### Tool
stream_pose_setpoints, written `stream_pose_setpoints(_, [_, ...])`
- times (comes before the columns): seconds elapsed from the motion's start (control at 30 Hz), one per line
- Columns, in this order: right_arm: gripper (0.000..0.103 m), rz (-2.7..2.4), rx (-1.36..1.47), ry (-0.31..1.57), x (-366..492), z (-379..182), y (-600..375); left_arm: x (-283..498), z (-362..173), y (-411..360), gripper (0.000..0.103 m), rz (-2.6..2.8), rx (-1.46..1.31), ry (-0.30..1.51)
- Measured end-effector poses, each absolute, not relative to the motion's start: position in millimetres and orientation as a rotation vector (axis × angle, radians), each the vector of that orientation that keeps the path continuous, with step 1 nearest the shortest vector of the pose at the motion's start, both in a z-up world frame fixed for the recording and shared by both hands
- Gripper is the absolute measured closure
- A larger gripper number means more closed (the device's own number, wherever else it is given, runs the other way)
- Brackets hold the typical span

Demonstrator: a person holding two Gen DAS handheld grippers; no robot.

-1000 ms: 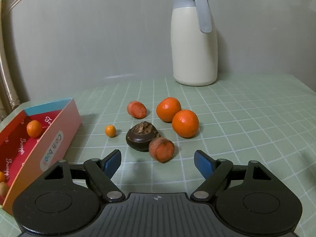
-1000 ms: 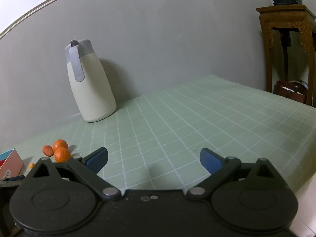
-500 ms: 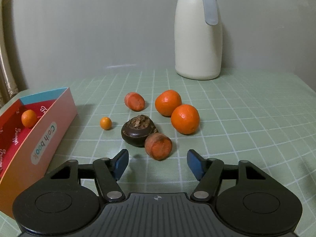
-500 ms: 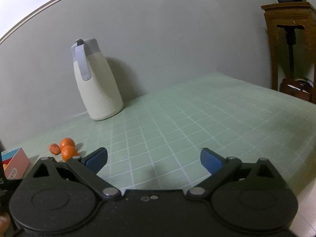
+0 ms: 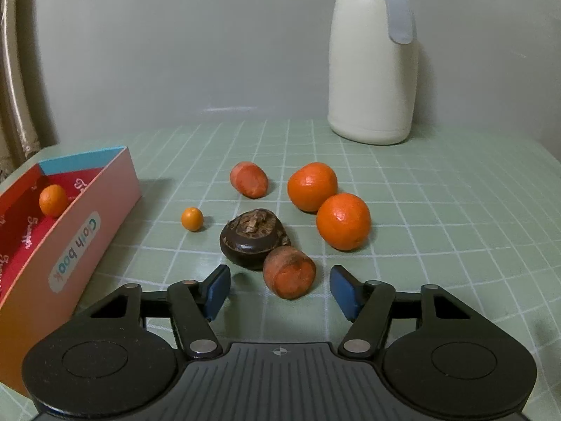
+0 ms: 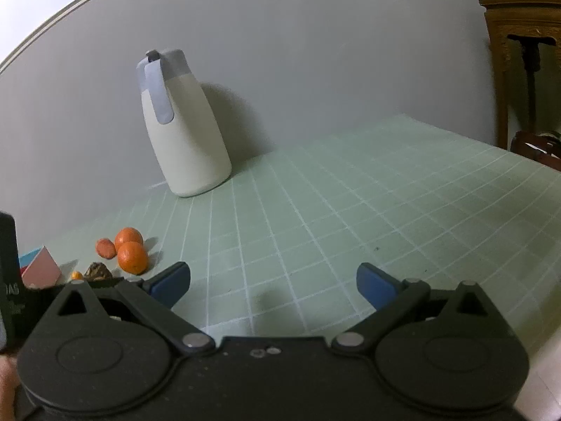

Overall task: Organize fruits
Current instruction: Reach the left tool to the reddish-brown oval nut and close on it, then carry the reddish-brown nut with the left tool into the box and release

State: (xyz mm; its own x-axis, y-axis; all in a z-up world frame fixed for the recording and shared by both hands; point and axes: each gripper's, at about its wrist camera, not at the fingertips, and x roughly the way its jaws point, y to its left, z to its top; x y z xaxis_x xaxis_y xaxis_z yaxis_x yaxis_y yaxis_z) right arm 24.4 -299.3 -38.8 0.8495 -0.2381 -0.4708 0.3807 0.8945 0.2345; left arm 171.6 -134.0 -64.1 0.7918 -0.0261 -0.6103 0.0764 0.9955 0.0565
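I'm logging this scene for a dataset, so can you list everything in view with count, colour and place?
mandarins: 2, orange, mid-table, side by side
carrot chunks: 2, orange-red, one nearest left tool, one farther back
dark fruit: 1, brown, against near chunk
kumquat: 1, orange, table
small fruit: 1, orange, inside box
box: 1, pink-red, left
thermos jug: 1, cream-grey, by wall
wooden stand: 1, brown, far right
left tool: open
right tool: open

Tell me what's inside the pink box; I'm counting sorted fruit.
One small orange fruit lies inside the pink box. The near end of the box interior is cut off and hidden behind the left gripper.
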Motion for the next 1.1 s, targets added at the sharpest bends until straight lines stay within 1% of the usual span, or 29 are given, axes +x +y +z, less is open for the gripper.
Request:
stream_pose_setpoints(0.07, [0.001,-0.330,0.328,0.459,27.4,-41.1,-299.4,173.1,-64.1,-133.6,0.050,-0.059,0.072,0.655])
stream_pose_setpoints(0.13, [0.001,-0.326,0.330,0.469,29.6,-43.1,-298.9,172.9,-64.2,-134.8,0.054,-0.057,0.080,0.649])
stream_pose_setpoints(0.2, [0.001,-0.322,0.326,0.478,31.7,-45.4,-298.2,171.4,-64.6,-135.9,0.063,-0.061,0.088,0.643])
stream_pose_setpoints(0.23, [0.001,-0.320,0.321,0.483,33.2,-46.8,-297.3,170.6,-64.4,-136.0,0.071,-0.072,0.091,0.641])
stream_pose_setpoints(0.4, [0.001,-0.317,0.309,0.499,38.0,-50.1,-294.4,170.5,-63.3,-133.4,0.071,-0.093,0.083,0.643])
stream_pose_setpoints(1.1, [0.001,-0.436,0.276,0.445,31.0,-44.8,-295.8,165.5,-60.8,-132.3,0.071,-0.103,0.098,0.620])
